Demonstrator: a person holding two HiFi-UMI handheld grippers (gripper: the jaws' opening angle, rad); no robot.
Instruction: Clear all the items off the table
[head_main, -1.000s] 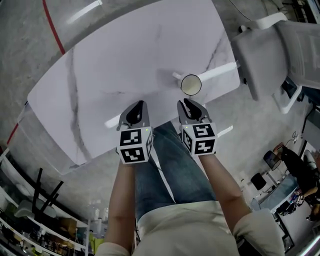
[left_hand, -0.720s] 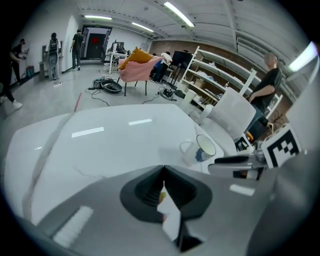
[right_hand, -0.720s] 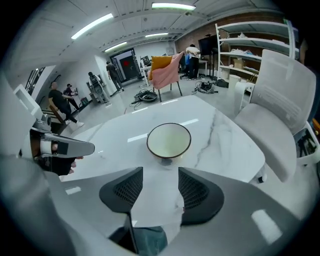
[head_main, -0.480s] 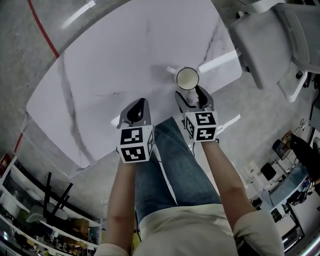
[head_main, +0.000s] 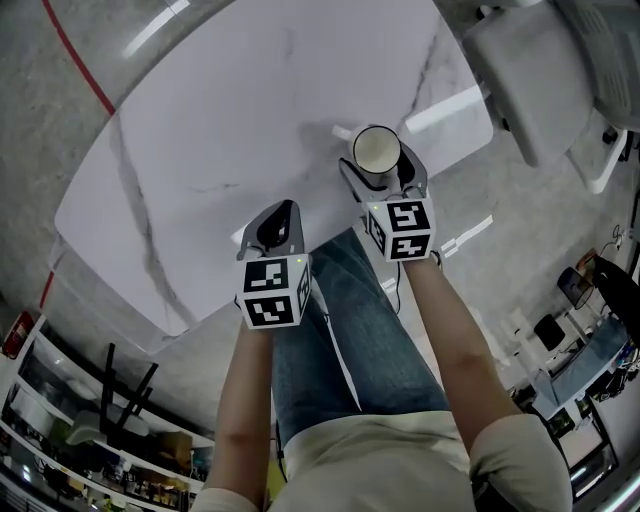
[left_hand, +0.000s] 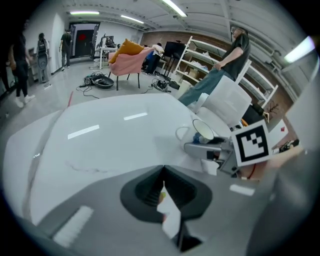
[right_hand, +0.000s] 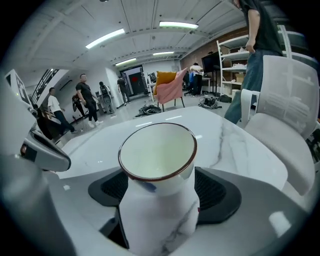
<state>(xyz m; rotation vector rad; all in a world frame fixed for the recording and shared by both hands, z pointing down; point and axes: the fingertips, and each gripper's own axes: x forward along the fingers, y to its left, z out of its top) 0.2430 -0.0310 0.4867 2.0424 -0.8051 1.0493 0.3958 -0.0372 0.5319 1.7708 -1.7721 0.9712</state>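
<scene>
White marbled surface lay mostly bare; mug stood upright right of frame centre in head view, close to surface's near edge. Right tool jaws had just been opening and stood wide apart, mug between them, pads not pressing; left tool jaws were together, empty, at lower edge. Risk: lopsided closing could shove or tip mug toward near edge; handle at mug's upper left might foul jaw. Open room lay upper left; white chair crowded upper right.

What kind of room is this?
Probably a big workshop or lab, not a home: open shelves along the wall, cables lying on the bare floor, and strip lights overhead.
</scene>
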